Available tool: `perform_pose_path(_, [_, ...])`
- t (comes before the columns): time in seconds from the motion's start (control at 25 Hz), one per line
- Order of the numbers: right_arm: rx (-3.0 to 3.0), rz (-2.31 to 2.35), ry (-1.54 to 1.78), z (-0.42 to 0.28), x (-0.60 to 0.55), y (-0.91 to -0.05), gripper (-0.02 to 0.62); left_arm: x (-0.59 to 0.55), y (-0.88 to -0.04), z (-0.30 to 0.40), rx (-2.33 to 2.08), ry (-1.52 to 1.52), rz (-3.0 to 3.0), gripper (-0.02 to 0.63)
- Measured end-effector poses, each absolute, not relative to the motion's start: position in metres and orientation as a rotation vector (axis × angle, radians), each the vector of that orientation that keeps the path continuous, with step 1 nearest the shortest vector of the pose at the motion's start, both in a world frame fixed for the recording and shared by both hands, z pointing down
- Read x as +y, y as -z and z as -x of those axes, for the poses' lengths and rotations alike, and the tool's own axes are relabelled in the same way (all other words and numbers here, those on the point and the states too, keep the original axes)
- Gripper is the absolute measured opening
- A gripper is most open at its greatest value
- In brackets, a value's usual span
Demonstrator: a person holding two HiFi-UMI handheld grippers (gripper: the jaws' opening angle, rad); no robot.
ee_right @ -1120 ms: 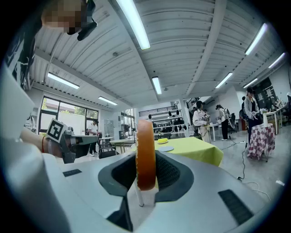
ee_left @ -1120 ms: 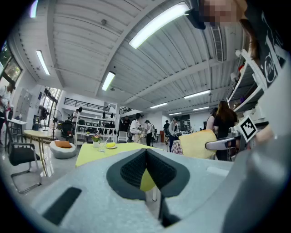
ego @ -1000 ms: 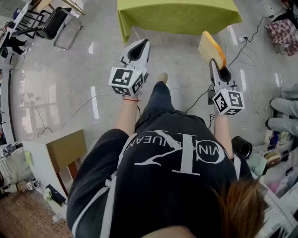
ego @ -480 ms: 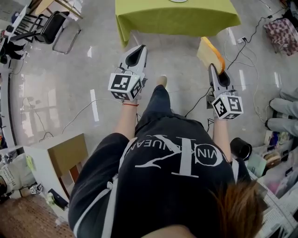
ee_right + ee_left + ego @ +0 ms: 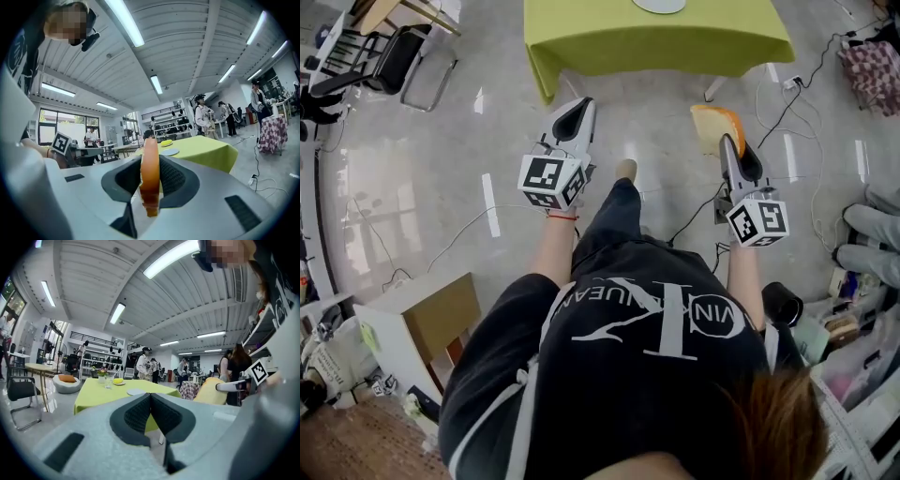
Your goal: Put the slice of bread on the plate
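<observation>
A slice of bread [image 5: 715,127] with an orange crust stands on edge in my right gripper [image 5: 730,145], which is shut on it; in the right gripper view the bread [image 5: 149,174] sits pressed between the dark pads. A white plate [image 5: 659,6] lies on the green table [image 5: 581,37] ahead, and shows too as the plate [image 5: 170,152] and the plate [image 5: 136,392]. My left gripper [image 5: 578,107] is level beside the right one, shut with nothing in it, its pads [image 5: 161,414] meeting in a line. Both grippers are over the floor, short of the table.
A black chair [image 5: 412,52] stands at the far left and a low wooden cabinet [image 5: 431,314] at the near left. Cables [image 5: 769,103] run over the floor on the right. A glass and a small vase [image 5: 104,377] stand on the table. People stand farther back.
The person has stepped toward the green table, carrying both grippers forward. The table now fills more of the top of the head view and the white plate has come into sight.
</observation>
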State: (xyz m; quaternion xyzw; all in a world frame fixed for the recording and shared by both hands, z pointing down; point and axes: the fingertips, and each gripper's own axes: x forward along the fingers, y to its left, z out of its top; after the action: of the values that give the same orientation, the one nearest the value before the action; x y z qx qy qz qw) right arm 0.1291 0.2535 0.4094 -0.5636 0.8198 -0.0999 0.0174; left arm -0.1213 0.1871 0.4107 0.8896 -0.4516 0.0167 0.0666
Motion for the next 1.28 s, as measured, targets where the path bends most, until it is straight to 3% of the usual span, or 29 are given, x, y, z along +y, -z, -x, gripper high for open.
perform_pose_path(0.76, [2.454, 1.824, 0.344, -0.127, 0.075, -0.395, 0.095, -0.014, -0.397, 0.113, -1.237, -0.054, -2.745, 0.011])
perform_pose_path(1.28, [2.388, 1.869, 0.409, -0.135, 0.05, -0.404, 0.097, -0.053, -0.415, 0.1, -1.148, -0.061, -2.731, 0.011])
